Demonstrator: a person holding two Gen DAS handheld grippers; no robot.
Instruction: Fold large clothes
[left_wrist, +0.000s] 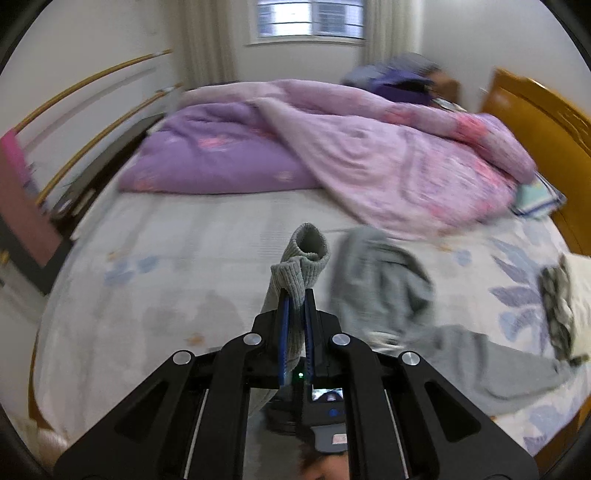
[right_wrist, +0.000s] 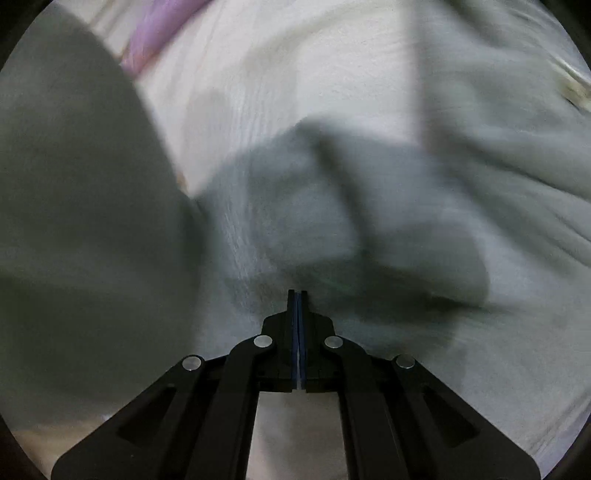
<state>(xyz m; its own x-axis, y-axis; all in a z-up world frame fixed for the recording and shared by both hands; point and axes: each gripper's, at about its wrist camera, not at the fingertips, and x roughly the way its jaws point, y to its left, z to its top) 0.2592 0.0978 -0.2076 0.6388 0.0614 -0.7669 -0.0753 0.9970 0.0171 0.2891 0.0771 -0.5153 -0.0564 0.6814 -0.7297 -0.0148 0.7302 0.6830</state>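
Observation:
A grey sweatshirt (left_wrist: 384, 280) lies crumpled on the pale flowered bed sheet (left_wrist: 184, 240), one sleeve trailing toward the right. My left gripper (left_wrist: 295, 291) is shut on the ribbed cuff (left_wrist: 306, 254) of its other sleeve, which stands up above the fingertips, lifted off the bed. In the right wrist view my right gripper (right_wrist: 297, 293) is shut, pads together, with no cloth visible between them. It hovers close above blurred grey fabric (right_wrist: 369, 206) and pale sheet (right_wrist: 277, 74). A darker grey mass of cloth (right_wrist: 74, 184) fills the left of that view.
A purple duvet (left_wrist: 221, 158) and a pink duvet (left_wrist: 388, 155) are heaped across the far half of the bed. A wooden headboard (left_wrist: 535, 107) stands at the right, with a striped pillow (left_wrist: 535, 199) and a dark patterned cloth (left_wrist: 557, 306) near it.

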